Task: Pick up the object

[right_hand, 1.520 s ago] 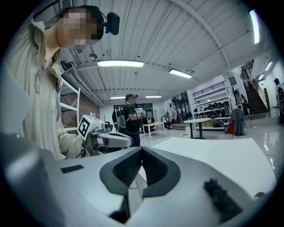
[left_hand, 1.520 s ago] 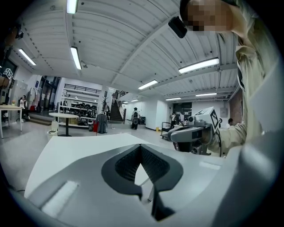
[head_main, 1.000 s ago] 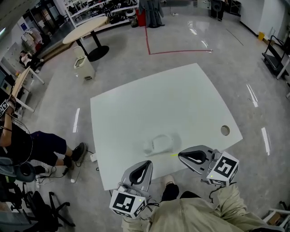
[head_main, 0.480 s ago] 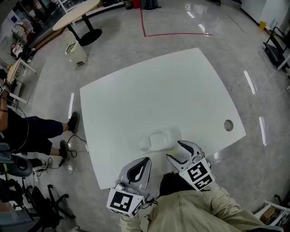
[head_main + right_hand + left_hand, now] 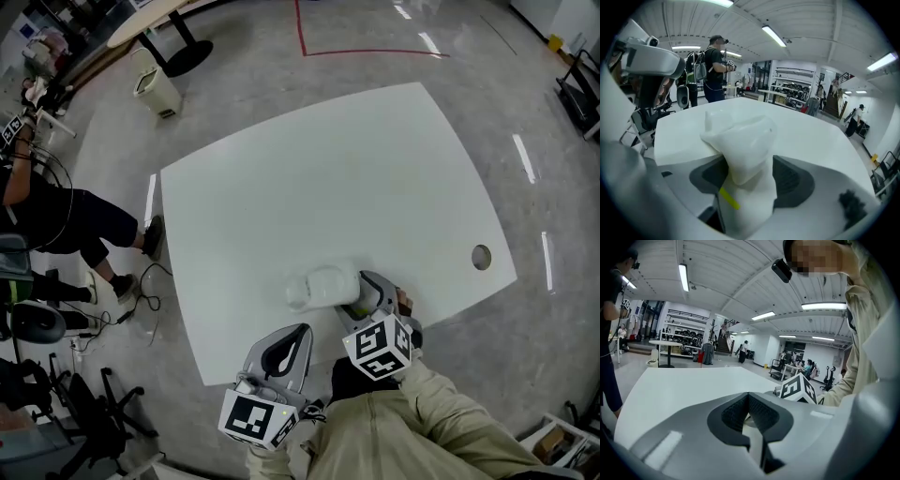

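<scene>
A white, translucent plastic object [image 5: 319, 286] lies on its side on the white table [image 5: 328, 159], near the front edge. Its narrow end carries a yellow mark [image 5: 729, 198]. My right gripper [image 5: 356, 295] reaches it from the right. Its jaws are opening, and the object's narrow end [image 5: 743, 150] stands between the dark pads [image 5: 790, 180], with a gap showing on the right side. My left gripper [image 5: 296, 333] hovers over the table's front edge, left of the right gripper and short of the object. Its jaws [image 5: 749, 408] are shut with nothing between them.
A round cable hole [image 5: 481, 256] sits near the table's right corner. A person [image 5: 56, 211] stands off the left side, with cables on the floor nearby. Office chairs [image 5: 56, 412] stand at the lower left. A round table [image 5: 150, 23] and a bin [image 5: 155, 92] are far back left.
My right gripper has moved left from beside the object to around its near end, and its jaws have spread. The left gripper has stayed near the front edge.
</scene>
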Tool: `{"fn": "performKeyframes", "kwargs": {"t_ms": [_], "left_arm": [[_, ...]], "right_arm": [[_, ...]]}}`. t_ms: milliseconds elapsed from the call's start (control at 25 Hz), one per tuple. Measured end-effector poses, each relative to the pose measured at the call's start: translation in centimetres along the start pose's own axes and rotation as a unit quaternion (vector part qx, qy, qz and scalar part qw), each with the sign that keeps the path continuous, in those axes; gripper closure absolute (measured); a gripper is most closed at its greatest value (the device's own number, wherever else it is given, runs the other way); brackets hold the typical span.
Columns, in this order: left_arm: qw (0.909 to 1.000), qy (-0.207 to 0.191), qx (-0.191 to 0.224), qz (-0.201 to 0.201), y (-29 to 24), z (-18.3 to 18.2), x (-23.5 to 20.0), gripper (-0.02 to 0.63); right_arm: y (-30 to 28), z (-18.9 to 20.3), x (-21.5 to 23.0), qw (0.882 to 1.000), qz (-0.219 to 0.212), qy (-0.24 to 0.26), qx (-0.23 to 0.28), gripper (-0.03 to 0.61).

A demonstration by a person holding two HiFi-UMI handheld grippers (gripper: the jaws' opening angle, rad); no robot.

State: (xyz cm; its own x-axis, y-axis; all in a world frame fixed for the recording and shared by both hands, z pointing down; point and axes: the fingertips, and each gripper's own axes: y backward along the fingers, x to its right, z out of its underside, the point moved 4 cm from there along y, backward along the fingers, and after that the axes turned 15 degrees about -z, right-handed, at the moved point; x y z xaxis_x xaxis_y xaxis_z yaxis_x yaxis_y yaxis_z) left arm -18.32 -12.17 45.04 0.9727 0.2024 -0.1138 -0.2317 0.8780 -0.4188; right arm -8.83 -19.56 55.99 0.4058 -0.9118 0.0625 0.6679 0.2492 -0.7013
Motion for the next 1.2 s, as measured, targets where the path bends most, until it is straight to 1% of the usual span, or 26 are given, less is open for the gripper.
{"fn": "performKeyframes", "kwargs": {"t_ms": [80,160,240,320,400,520,720,880,1040,1200], "left_arm": [[1.0,0.002,-0.001,-0.003,-0.2,0.0,0.0,0.609],[1.0,0.002,-0.003,-0.005,-0.3,-0.2,0.2,0.609],[1.0,-0.002,-0.003,-0.006,-0.3,-0.5,0.6,0.609],[0.9999,-0.007,-0.003,-0.008,-0.1,-0.6,0.7,0.609],[0.9999,-0.009,-0.004,-0.013,0.1,-0.6,0.5,0.609],[0.9997,-0.005,-0.001,-0.022,0.5,-0.6,0.1,0.609],[0.9993,-0.007,0.015,-0.033,0.9,-1.5,-0.3,0.609],[0.9987,-0.011,0.031,-0.039,1.0,-2.8,-0.3,0.609],[0.9975,-0.023,0.052,-0.043,1.6,-4.5,0.0,0.609],[0.9955,-0.037,0.073,-0.046,1.9,-6.5,1.3,0.609]], "right_arm": [[-0.2,-0.1,-0.1,1.0,-0.014,-0.001,-0.005,0.282],[-0.3,-0.2,-0.1,1.0,-0.025,-0.001,-0.009,0.308],[-0.3,-0.4,0.0,1.0,-0.027,0.0,-0.009,0.324],[-0.4,-0.9,0.1,1.0,-0.026,-0.008,0.001,0.335],[-0.3,-1.8,0.4,1.0,-0.023,-0.011,0.018,0.345],[0.4,-3.1,1.0,0.999,-0.014,0.001,0.042,0.354],[2.7,-5.2,2.0,0.996,-0.012,-0.009,0.09,0.356],[5.3,-6.9,3.4,0.99,-0.007,-0.035,0.138,0.356],[8.6,-8.8,4.1,0.984,0.007,-0.028,0.178,0.356],[11.9,-9.7,4.9,0.975,0.007,-0.031,0.219,0.356]]}}
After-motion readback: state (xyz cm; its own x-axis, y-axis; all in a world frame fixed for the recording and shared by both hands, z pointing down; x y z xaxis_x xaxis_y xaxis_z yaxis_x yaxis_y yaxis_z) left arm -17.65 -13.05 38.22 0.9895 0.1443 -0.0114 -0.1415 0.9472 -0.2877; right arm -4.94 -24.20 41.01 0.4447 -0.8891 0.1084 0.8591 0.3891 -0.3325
